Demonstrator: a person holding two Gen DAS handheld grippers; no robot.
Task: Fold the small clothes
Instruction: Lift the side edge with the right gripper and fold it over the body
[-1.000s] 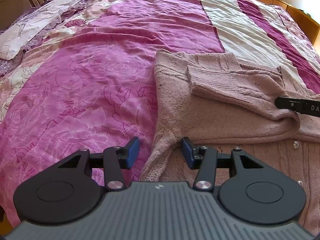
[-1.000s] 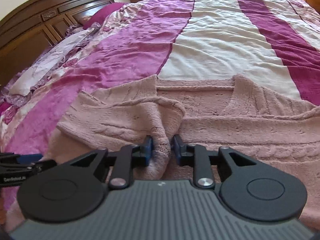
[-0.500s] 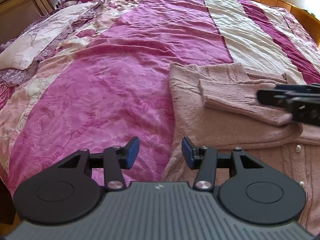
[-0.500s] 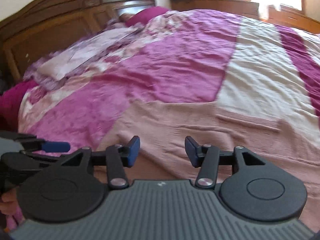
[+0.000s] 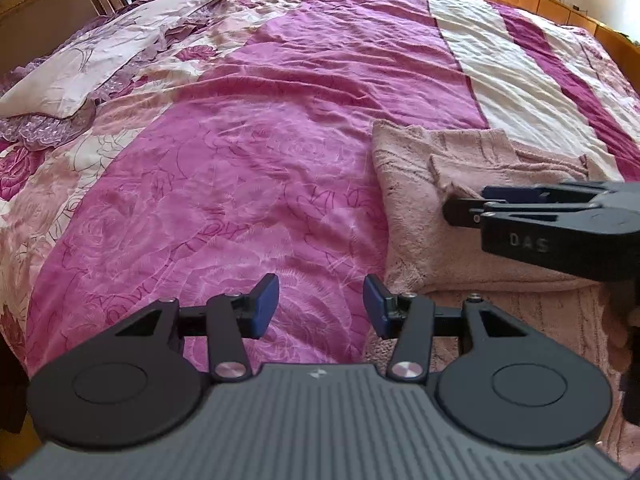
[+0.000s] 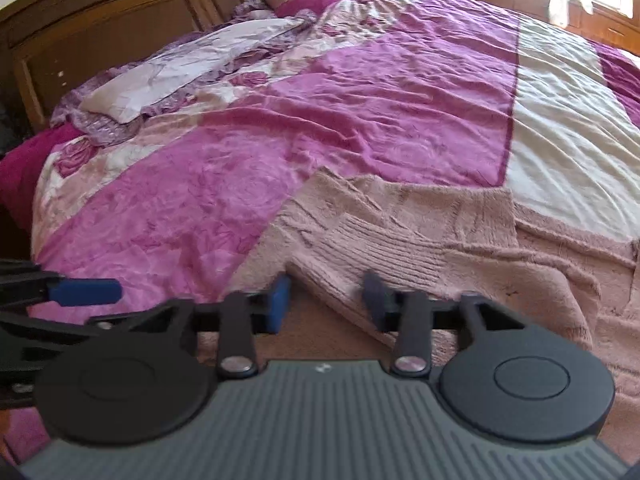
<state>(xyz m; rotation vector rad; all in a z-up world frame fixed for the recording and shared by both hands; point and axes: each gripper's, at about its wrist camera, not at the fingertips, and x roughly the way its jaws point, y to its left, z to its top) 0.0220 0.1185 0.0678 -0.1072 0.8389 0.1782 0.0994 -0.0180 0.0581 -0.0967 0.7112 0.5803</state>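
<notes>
Right tongs [image 6: 326, 300], clamped on the sweater [image 6: 420, 248] earlier, now gape like left tongs [image 5: 322, 304].

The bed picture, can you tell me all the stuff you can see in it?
sweater: one, dusty pink knit, on the bed's near right, sleeve folded across it
bedspread: one, magenta with cream stripes, covering the bed
pillow: one, pale floral, far left by the headboard
headboard: one, dark brown wood, far end
left tool: one, black with blue pads, open over the bedspread
right tool: one, black with blue pads, open over the sweater's sleeve
</notes>
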